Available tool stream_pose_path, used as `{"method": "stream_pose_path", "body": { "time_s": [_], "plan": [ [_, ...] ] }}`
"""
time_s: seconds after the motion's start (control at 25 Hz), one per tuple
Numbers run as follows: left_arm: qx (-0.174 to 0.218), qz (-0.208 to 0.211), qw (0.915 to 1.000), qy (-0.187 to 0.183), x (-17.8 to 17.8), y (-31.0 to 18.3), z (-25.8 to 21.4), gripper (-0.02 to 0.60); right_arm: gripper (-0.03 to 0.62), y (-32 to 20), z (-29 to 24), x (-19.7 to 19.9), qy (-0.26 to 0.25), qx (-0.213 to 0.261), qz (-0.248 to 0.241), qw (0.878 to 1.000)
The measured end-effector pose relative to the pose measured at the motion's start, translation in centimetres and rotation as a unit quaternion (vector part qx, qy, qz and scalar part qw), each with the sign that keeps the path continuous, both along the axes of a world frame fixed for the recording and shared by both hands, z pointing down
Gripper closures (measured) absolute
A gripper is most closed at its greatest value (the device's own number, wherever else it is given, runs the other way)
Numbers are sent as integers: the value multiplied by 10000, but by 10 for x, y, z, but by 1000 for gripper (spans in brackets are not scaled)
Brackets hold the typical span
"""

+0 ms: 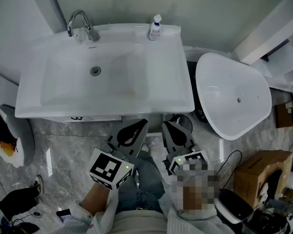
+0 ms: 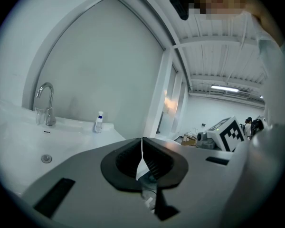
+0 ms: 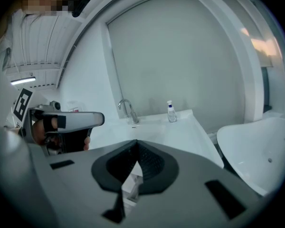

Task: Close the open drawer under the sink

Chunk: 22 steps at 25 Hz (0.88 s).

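The white sink (image 1: 166, 77) with a chrome tap (image 1: 80, 24) fills the upper head view. Below its front edge a narrow white strip of the drawer (image 1: 83, 117) sticks out; the rest is hidden under the basin. My left gripper (image 1: 142, 125) and right gripper (image 1: 166, 126) hover side by side just in front of the sink's front edge, right of that strip, touching nothing. The jaws of both are shut and empty, as shown in the left gripper (image 2: 142, 146) view and the right gripper (image 3: 135, 148) view. The sink (image 2: 19, 141) also lies beyond the left jaws, with the tap (image 3: 126, 110) showing in the right gripper view.
A soap bottle (image 1: 155, 28) stands at the sink's back rim. A white oval tub (image 1: 233, 97) sits close on the right. A cardboard box (image 1: 261, 172) and dark gear lie at the lower right, a white bag (image 1: 10, 140) and dark shoes at the left. The floor is grey marble.
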<state>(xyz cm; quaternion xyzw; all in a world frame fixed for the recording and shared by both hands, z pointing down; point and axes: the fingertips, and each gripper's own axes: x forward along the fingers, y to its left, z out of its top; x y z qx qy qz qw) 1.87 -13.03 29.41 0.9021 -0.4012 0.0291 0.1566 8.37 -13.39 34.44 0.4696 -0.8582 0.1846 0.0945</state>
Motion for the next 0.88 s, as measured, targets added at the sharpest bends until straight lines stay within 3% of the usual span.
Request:
{"method": "stream_pose_path", "body": {
  "time_s": [0.28, 0.88],
  "plan": [
    [-103, -210, 9997, -25, -19, 13, 31, 560, 585, 19, 23, -4, 76, -18, -7, 10000],
    [-382, -220, 9986, -277, -20, 51, 133, 560, 585, 53, 122, 3, 112, -369, 175, 9991]
  ]
}}
